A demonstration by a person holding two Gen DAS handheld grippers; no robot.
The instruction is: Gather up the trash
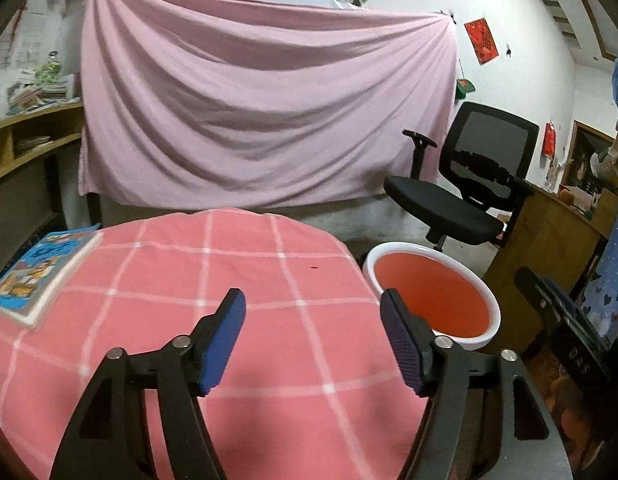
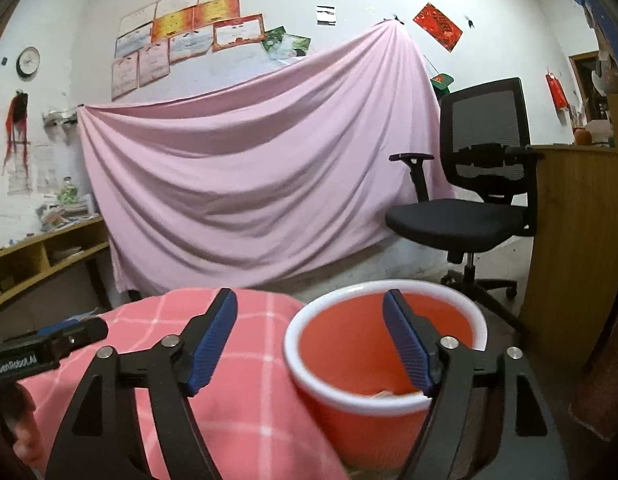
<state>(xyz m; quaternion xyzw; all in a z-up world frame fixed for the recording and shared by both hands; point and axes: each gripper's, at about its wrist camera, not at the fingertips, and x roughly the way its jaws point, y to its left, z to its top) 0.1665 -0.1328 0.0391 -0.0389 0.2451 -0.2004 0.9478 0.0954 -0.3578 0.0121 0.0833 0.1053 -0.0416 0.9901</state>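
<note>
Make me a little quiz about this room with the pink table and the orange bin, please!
1. True or false: the left gripper is holding a piece of trash.
2. What lies on the far left edge of the table under its pink checked cloth? A) a banana B) a blue picture book C) a shoe
3. What colour is the rim of the round orange plastic bin?

Key:
1. False. Its jaws stand open with nothing between them.
2. B.
3. White. A pale scrap seems to lie inside near the front rim, though it is too blurred to identify.
</note>
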